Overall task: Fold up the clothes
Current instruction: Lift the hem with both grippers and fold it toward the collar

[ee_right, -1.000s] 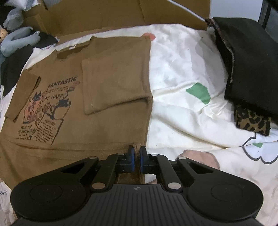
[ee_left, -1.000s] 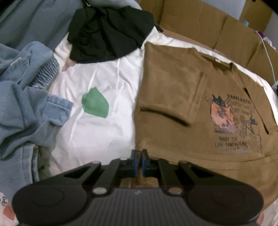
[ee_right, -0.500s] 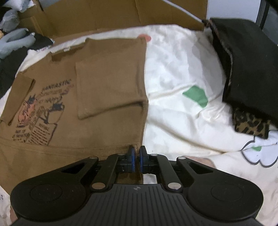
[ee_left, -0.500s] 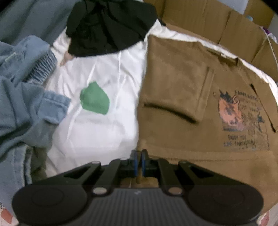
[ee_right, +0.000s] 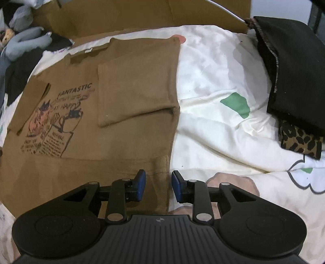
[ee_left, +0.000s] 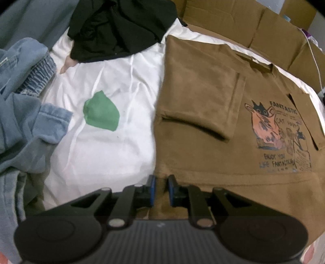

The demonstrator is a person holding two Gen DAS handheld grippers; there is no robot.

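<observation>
A brown T-shirt [ee_left: 213,101] [ee_right: 126,130] lies flat, print side up, on a bed covered by a white sheet [ee_left: 113,154] [ee_right: 213,130]. Both sleeves are folded in over the chest, and the bottom part is turned up in a band across the width. The print shows a cat with a cup and a book, and the words "FANTASTIC", "CAT HAPPY" and "ENJOY YOU LIFE FANTASTICAL" can be read; the smaller lettering is too fine to make out.

The left gripper [ee_left: 161,189] sits at the shirt's near left corner with its blue-padded fingers slightly apart, brown cloth showing in the gap but not pinched. The right gripper [ee_right: 158,186] sits at the near right corner with its fingers apart, straddling the shirt's side edge.

The sheet carries green patches [ee_left: 100,113] [ee_right: 236,104], a pink patch and a flower outline. To the left of the shirt lie blue denim clothes [ee_left: 24,113] and a black garment [ee_left: 119,26]. To the right a black cloth [ee_right: 292,77] lies over a leopard-print fabric [ee_right: 298,140]. Brown cardboard [ee_left: 254,24] [ee_right: 126,14] stands along the far side of the bed, with a grey plush toy [ee_right: 22,42] beside it.
</observation>
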